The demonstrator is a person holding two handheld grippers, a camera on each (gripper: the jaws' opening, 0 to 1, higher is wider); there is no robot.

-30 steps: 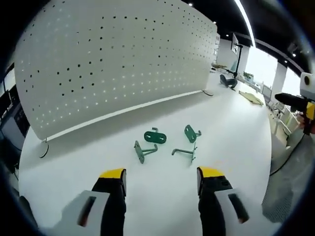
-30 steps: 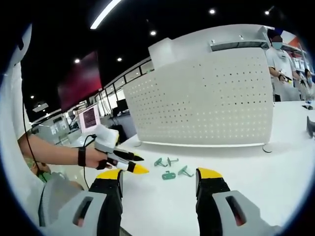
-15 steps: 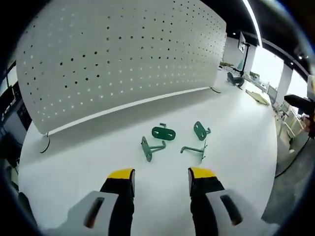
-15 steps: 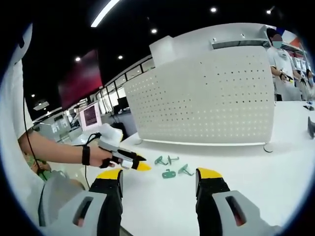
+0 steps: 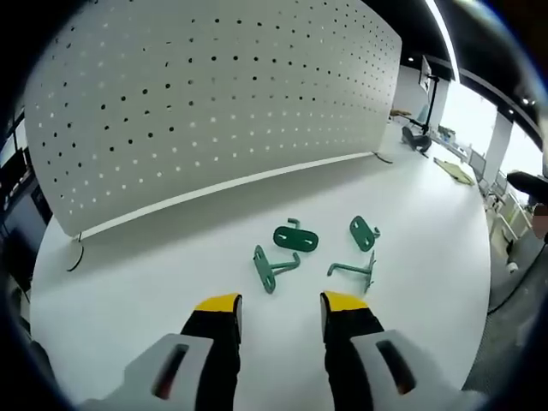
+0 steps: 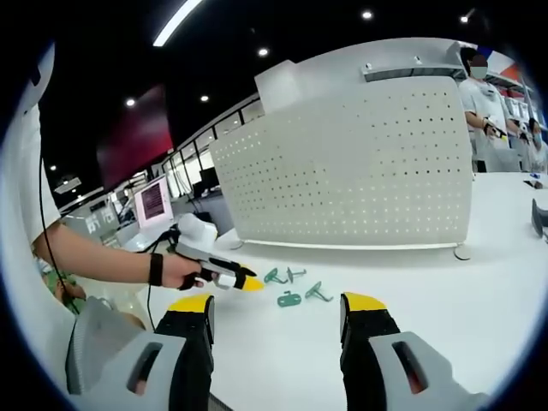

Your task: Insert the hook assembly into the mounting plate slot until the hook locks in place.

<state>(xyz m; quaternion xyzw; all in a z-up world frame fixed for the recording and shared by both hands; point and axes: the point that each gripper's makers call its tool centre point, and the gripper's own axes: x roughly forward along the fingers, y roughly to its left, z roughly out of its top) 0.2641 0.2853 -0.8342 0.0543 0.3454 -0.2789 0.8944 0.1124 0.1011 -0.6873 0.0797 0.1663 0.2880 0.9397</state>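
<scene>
Hook assembly lies flat, stem toward pegboard; both grippers apart, empty.

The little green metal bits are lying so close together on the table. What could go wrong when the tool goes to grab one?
The left tool is open just short of four small green metal hook pieces lying close together on the white table. It might nudge a neighbour or pinch two at once.

The pieces lie flat and look thin, so the jaws may slip off one.

The right tool is open, farther back, and cannot steady anything yet.
</scene>
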